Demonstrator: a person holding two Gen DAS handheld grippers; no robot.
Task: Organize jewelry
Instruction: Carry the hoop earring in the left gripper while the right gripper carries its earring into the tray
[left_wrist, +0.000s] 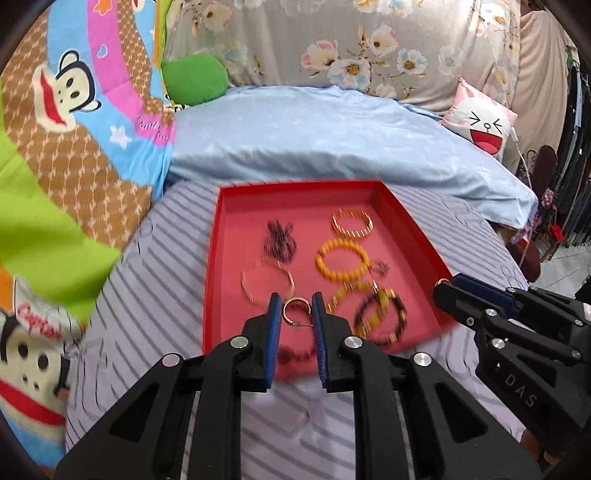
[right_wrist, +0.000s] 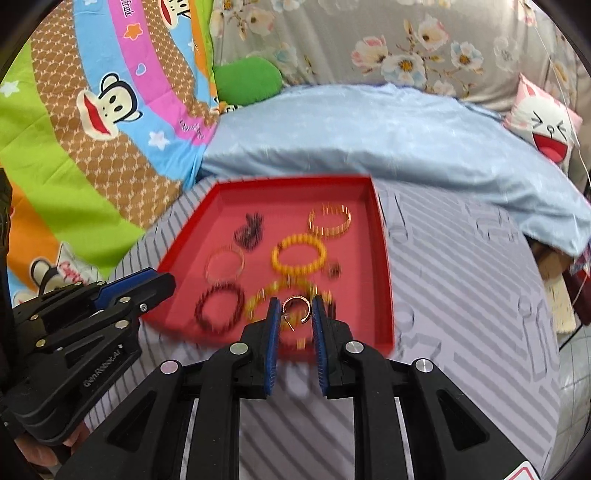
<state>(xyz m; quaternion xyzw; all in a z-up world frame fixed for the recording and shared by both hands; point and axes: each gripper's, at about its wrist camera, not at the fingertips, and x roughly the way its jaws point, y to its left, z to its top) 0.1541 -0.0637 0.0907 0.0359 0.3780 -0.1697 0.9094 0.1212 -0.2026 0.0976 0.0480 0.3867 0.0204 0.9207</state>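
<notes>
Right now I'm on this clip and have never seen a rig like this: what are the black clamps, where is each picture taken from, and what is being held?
There is no robot here. A person holds a two-finger clamp in each hand, and each clamp has a fisheye camera looking along its fingers. The left wrist view is from the left gripper, with the other clamp showing at its right edge. The right wrist view is from the right gripper. The left pinches a small gold hoop between its blue pads, and the right pinches a second hoop. Below them, on a striped sheet, sits a red tray of bracelets, among them a yellow bracelet and a gold bangle. The tray is blurred, so finer detail is unclear.
</notes>
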